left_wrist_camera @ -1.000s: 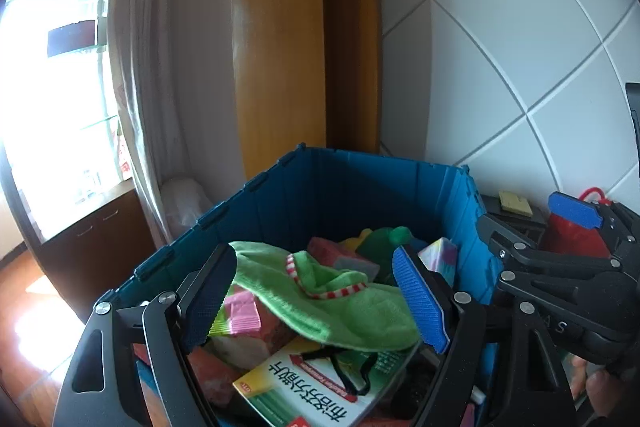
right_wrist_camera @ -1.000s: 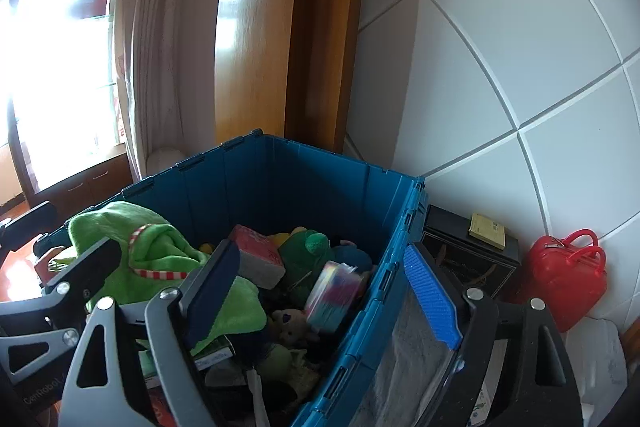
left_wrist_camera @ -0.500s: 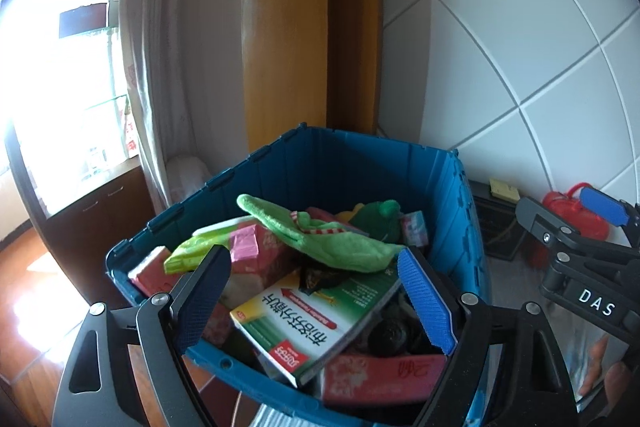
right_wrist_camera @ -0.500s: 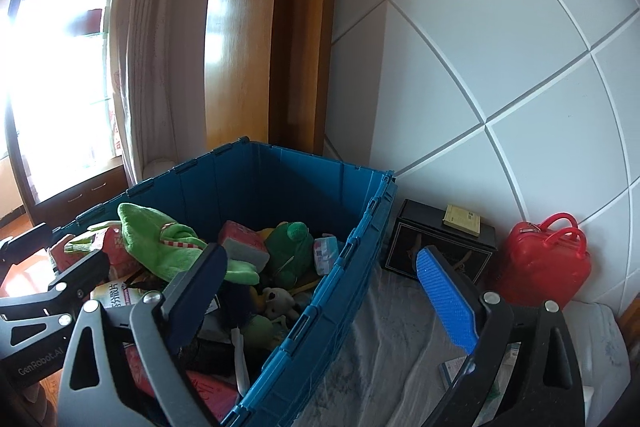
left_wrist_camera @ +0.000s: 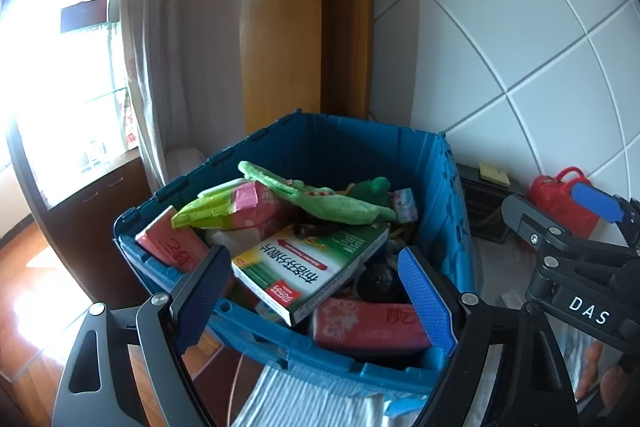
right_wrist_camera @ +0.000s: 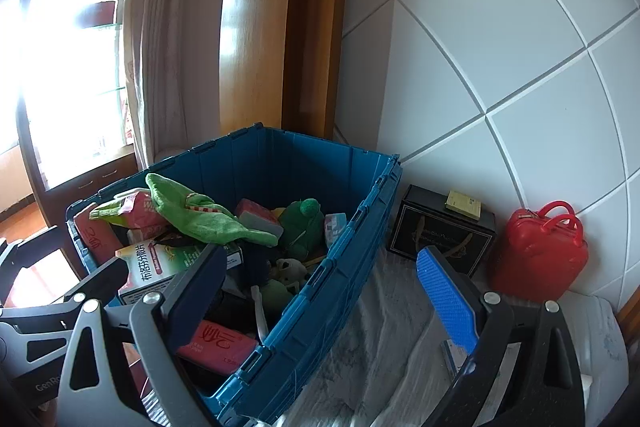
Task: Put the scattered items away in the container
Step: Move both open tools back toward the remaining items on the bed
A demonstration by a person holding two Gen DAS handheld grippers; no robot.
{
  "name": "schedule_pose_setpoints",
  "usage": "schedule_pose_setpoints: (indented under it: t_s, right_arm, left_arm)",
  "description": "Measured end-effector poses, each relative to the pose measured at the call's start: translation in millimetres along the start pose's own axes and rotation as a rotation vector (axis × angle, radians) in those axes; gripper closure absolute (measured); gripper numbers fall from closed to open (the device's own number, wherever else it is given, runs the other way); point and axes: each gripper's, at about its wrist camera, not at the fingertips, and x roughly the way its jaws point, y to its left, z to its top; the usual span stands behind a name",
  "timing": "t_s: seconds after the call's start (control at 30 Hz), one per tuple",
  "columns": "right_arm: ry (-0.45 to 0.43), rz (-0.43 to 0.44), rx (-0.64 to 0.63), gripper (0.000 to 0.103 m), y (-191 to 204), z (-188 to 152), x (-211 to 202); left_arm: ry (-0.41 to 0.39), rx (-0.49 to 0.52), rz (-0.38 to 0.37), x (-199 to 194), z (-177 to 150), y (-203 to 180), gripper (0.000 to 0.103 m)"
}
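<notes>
A blue crate (left_wrist_camera: 340, 143) (right_wrist_camera: 360, 227) stands on a cloth-covered surface and is full of items. A green cloth (left_wrist_camera: 332, 201) (right_wrist_camera: 208, 219) lies on top, over a green and white medicine box (left_wrist_camera: 312, 271) (right_wrist_camera: 156, 267), red packs (left_wrist_camera: 368, 323) (right_wrist_camera: 218, 345) and plush toys (right_wrist_camera: 300, 219). My left gripper (left_wrist_camera: 316, 299) is open and empty, just above the crate's near rim. My right gripper (right_wrist_camera: 324, 299) is open and empty, over the crate's right rim.
A black box (right_wrist_camera: 444, 231) with a yellow pad (right_wrist_camera: 464, 205) stands right of the crate against the tiled wall. A red bag (right_wrist_camera: 540, 251) stands beside it. A grey cloth (right_wrist_camera: 384, 339) covers the surface. A curtain and window are at the left.
Both grippers have pulled back and up from the crate. The green cloth, earlier between my left fingers, now lies on the pile in the crate.
</notes>
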Motion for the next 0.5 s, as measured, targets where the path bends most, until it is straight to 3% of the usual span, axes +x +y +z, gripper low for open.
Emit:
schedule_pose_setpoints:
  t_s: [0.23, 0.5]
  right_arm:
    - [-0.006, -0.01, 0.023, 0.006, -24.0, -12.5, -15.6]
    - [-0.003, 0.013, 0.05, 0.006, -76.9, -46.7, -36.7]
  left_arm:
    - [0.004, 0.015, -0.007, -13.2, -11.6, -30.4, 0.017]
    - [0.013, 0.014, 0.008, -40.1, -40.2, -91.9, 0.017]
